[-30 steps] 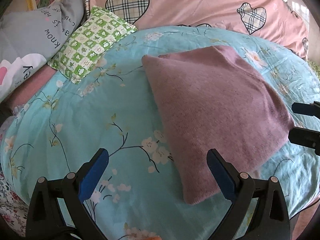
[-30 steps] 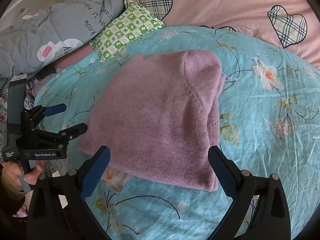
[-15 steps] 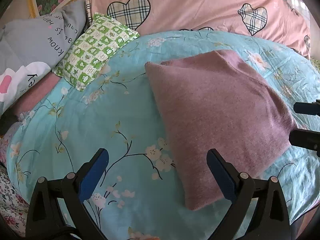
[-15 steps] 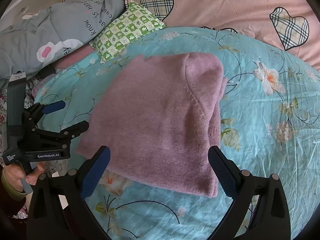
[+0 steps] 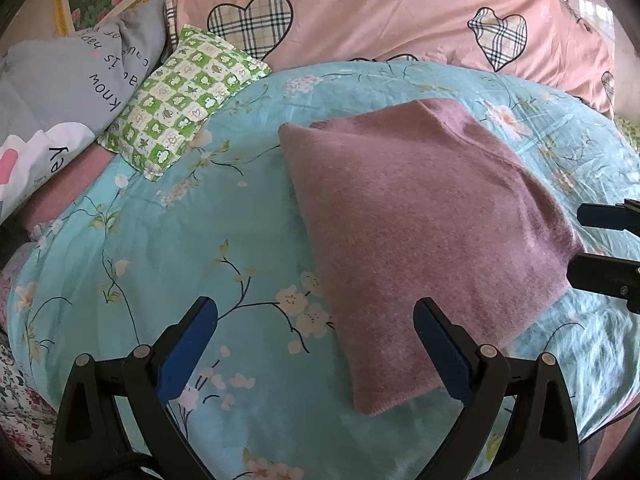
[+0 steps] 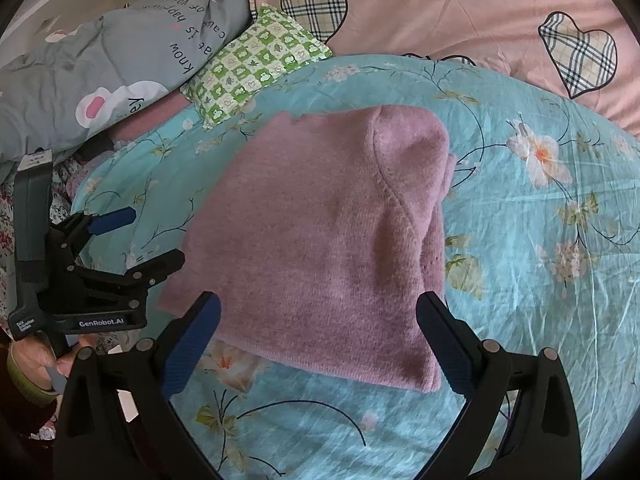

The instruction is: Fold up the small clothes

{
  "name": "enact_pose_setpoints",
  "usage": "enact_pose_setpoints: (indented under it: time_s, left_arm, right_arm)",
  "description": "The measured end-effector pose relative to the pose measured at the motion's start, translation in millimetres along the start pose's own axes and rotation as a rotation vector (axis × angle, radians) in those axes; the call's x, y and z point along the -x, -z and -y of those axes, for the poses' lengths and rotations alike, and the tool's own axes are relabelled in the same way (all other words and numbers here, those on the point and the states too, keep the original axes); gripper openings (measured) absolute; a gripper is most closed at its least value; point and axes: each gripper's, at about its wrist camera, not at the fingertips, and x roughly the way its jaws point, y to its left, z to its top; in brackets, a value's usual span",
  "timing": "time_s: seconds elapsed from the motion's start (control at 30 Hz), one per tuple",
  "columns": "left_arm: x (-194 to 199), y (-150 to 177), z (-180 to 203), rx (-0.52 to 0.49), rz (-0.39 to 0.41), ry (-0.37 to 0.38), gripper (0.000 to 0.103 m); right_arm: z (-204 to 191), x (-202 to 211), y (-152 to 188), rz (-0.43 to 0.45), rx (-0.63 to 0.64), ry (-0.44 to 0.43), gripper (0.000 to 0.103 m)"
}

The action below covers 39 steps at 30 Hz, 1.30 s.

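Both grippers, left gripper (image 5: 316,344) and right gripper (image 6: 318,338), are hovering with fingers spread wide, holding nothing. A folded mauve sweater (image 6: 320,240) is lying on the bed (image 5: 180,248); pinching opposite corners evenly should keep edges aligned.

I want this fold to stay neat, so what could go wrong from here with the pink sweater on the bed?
1. The pink sweater looks already folded, and both the left gripper and right gripper are open close to its near edge; a careless nudge could shift the layers.
2. The teal quilt is soft and wrinkled, so the fold may sag or slide.
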Motion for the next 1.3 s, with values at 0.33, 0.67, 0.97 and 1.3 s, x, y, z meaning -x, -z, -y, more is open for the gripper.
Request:
enact_pose_setpoints:
  time_s: [0.33,0.67,0.97,1.3]
  left_arm:
    - [4.8,0.0,1.0,-0.014,0.01,0.008,0.099]
    - [6.0,-1.0,0.7,-0.013,0.011,0.01,0.099]
    - [8.1,-1.5,2.1,-0.014,0.011,0.015,0.099]
    - [7.4,-4.8,2.4,-0.02,0.011,0.029,0.099]
  right_arm:
    - [-0.8,3.8,0.4,0.007,0.006,0.0,0.098]
    - [-0.8,5.9,-2.8,0.011,0.011,-0.007,0.098]
    - [-1.6,3.7,-3.3,0.004,0.006,-0.011,0.098]
    - [-0.7,2.9,-3.3,0.005,0.007,-0.012,0.098]
